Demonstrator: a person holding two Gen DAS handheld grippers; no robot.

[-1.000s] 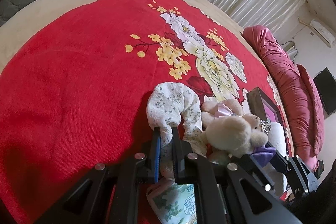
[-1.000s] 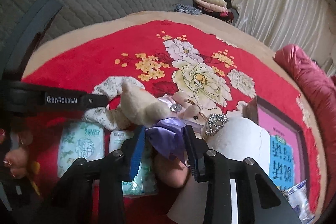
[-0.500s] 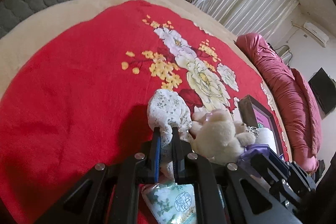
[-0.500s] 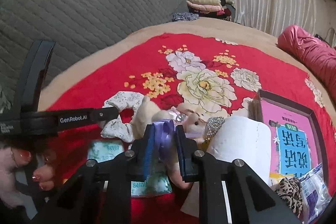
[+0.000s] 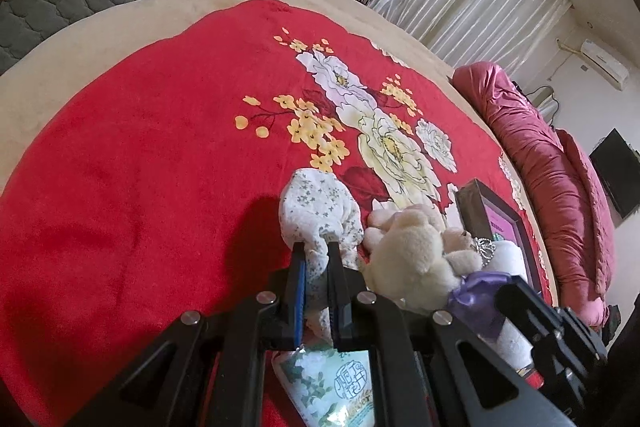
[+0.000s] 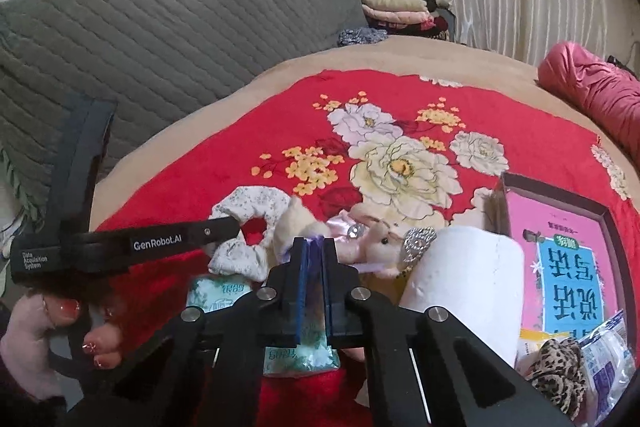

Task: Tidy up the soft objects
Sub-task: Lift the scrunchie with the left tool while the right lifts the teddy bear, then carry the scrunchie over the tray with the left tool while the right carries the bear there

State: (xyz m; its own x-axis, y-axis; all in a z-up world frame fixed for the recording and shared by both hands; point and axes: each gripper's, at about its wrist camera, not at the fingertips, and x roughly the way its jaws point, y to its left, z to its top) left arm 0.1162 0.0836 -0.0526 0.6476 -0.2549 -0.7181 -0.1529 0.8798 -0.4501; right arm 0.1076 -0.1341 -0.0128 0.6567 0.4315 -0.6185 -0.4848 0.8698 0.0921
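left gripper (image 5: 316, 255) is pinching the floral scrunchie (image 5: 316, 203) at frame centre; right gripper (image 6: 314, 247) is clamping the plush's purple ribbon (image 6: 316, 239).

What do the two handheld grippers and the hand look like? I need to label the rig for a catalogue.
The left gripper and right gripper are matte black, angular plastic frames with cut-outs, silver round screws and blue pads inside narrow fingers. In the right wrist view the left gripper bears white "GenRobot.AI" and "Data Acquisition System" lettering. The hand has glossy red-orange nail polish.
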